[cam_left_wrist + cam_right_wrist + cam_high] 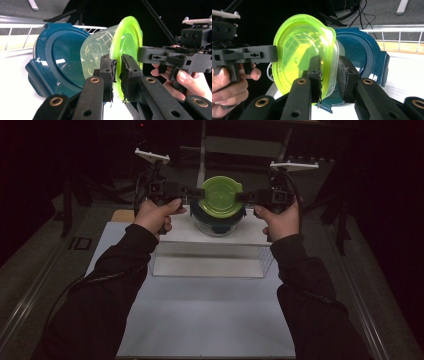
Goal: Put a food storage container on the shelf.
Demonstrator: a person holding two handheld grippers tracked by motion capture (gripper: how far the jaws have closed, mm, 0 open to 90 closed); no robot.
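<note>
1. Grippers meet a green-lidded container from opposite sides in the high view, the left gripper at its left edge and the right gripper at its right edge.
2. The container, clear-walled under its lime-green lid, sits tilted on top of a dark blue lid, which caps a clear bowl standing on a raised white platform.
3. In the left gripper view the jaws of the left gripper are drawn close with the green lid's rim between the pads; a thin slit of light shows there, so whether the pads press on the rim cannot be told.
4. In the right gripper view the right gripper straddles the opposite rim, one pad on the lid's face and the other behind the clear wall, with a visible gap on that side.
5. The blue lid's square tabs jut out past the container's edge, close behind the right jaws.
6. A white wire rail runs behind the stack, near the platform's far edge.
7. In front of the platform lies a clear open box, then the white table sheet between the person's dark sleeves.
</note>
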